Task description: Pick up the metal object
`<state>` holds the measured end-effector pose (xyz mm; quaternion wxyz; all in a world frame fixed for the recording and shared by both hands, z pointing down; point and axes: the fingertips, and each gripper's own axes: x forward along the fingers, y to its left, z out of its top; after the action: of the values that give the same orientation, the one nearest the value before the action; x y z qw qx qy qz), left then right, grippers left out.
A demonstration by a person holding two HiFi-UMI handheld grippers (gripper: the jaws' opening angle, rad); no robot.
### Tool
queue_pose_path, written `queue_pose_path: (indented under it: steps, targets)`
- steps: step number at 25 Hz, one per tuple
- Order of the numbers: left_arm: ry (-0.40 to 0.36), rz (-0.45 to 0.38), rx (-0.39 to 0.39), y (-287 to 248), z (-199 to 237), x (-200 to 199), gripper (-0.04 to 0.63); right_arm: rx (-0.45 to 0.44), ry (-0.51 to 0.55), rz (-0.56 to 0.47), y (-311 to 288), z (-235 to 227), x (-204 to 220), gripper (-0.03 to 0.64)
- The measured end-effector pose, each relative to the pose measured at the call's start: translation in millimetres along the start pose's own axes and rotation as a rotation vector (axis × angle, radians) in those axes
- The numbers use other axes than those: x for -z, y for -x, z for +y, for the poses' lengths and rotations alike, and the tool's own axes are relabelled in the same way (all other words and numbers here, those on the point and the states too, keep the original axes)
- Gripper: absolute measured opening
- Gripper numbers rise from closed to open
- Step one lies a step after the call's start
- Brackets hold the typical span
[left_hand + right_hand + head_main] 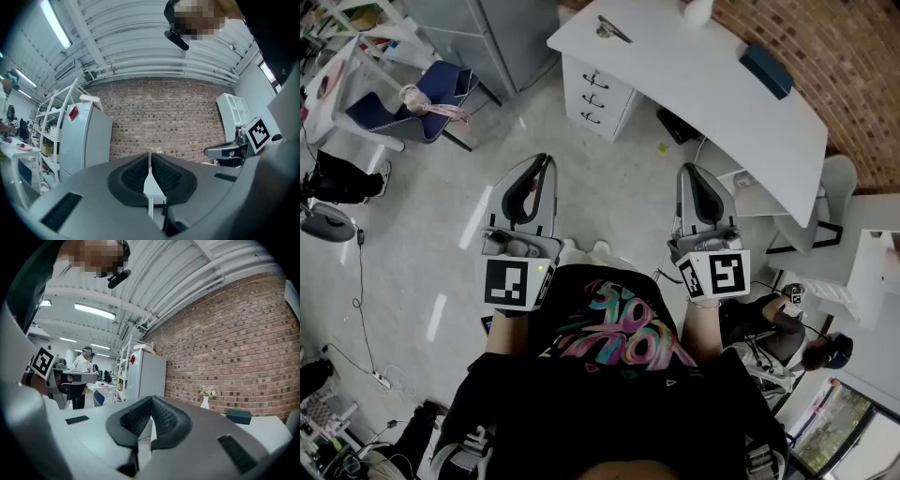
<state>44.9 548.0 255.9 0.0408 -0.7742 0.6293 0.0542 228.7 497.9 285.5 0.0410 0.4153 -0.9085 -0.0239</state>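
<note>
Head view: left gripper [542,167] & right gripper [692,173] both closed on nothing, level over floor [609,202]. We see the metal object [612,29] on desk [703,84], well ahead. Risk, we think: reaching w/ jaws shut could shove it off the edge

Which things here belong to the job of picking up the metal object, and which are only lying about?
For the job: metal object on the white desk; left hand-held gripper and right hand-held gripper, both shut and empty.
Lying about: dark blue box, vase, drawer unit, blue chair.
</note>
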Motion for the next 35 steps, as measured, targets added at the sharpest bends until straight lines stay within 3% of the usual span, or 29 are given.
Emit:
queue_pose_path:
  steps: [4,12,20,27,35]
  targets:
    - [-0.010,0.096,-0.019,2.0,-8.4,11.8,0.037,0.005,-0.008,-0.009,6.4,-7.4,0.0,0.017]
    - [-0.028,0.072,-0.030,0.3,-34.3,7.1,0.037,-0.026,-0.018,-0.015,27.0,-21.4,7.9,0.018]
    - [-0.042,0.076,-0.099,5.4,-45.9,13.0,0.037,-0.074,-0.050,-0.016,32.8,-32.6,25.8,0.018]
    - [-0.036,0.072,-0.136,-18.4,-15.4,24.0,0.037,-0.112,-0.048,-0.009,-15.8,-33.7,31.9,0.018]
    - [-0.012,0.056,-0.130,-106.7,63.9,41.2,0.037,-0.117,-0.030,0.017,-131.3,-52.8,31.6,0.018]
